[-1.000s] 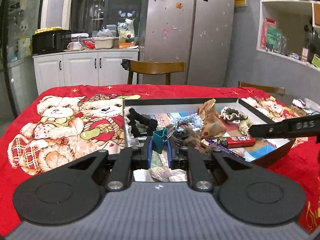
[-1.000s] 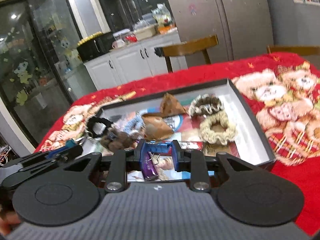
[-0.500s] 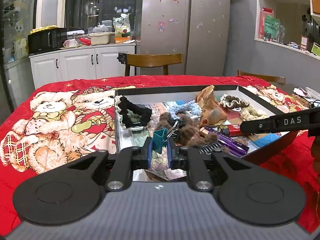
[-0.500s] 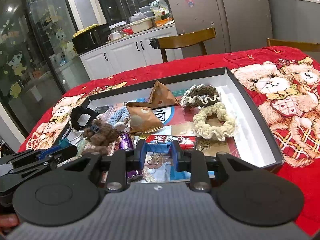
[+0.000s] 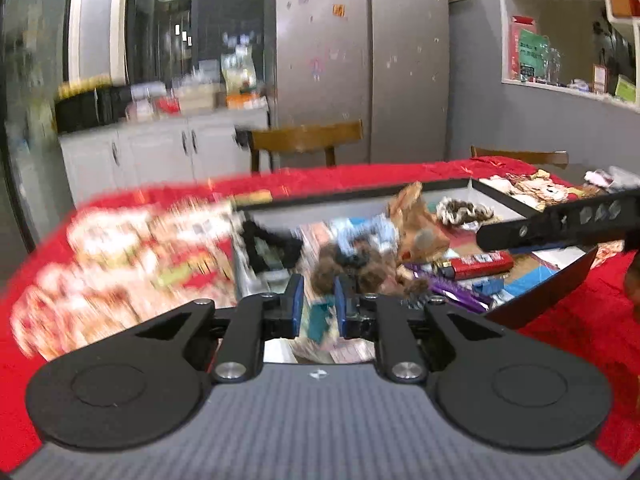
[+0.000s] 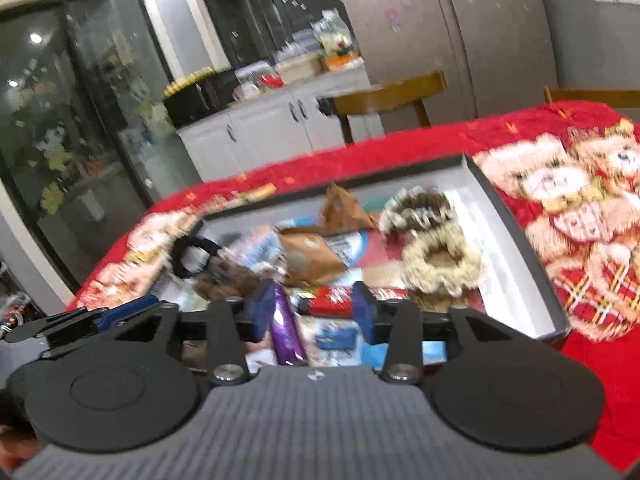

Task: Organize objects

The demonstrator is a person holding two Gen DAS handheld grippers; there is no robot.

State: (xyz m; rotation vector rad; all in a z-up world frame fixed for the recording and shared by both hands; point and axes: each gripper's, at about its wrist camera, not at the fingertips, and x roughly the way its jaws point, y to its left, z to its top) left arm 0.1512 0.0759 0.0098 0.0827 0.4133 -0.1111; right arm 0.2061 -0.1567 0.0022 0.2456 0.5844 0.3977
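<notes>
Left wrist view, blurred by motion: the left gripper (image 5: 318, 312) hangs over the near edge of the shallow black tray (image 5: 536, 304) on the red bear-print blanket (image 5: 568, 328). Its jaws have just been opening; the teal binder clip (image 5: 319, 322) stands upright between the blue pads (image 5: 295, 304), and they no longer press on it, so it is released. The tray holds a black scrunchie (image 5: 272, 246), a brown furry scrunchie (image 5: 352, 266), a pale blue scrunchie (image 5: 366, 230), one brown paper pouch (image 5: 416, 228), a red packet (image 5: 478, 264) lying crosswise, and a purple packet (image 5: 452, 290) with its long axis running from the middle toward the near right. The other tool's finger (image 5: 560, 226) crosses the tray's right side. Right wrist view: the right gripper (image 6: 314, 314) sits over the near edge of the tray (image 6: 516, 248), jaws just widened and clear of everything; a blue binder clip (image 6: 336, 338) lies flat on the tray floor between them, unheld. The purple packet (image 6: 286, 328) points away from the camera, beside the left pad. Two brown pouches (image 6: 344, 208), a cream scrunchie (image 6: 440, 260) and a brown-and-white scrunchie (image 6: 416, 208) lie beyond; the red packet (image 6: 340, 300) lies crosswise.
</notes>
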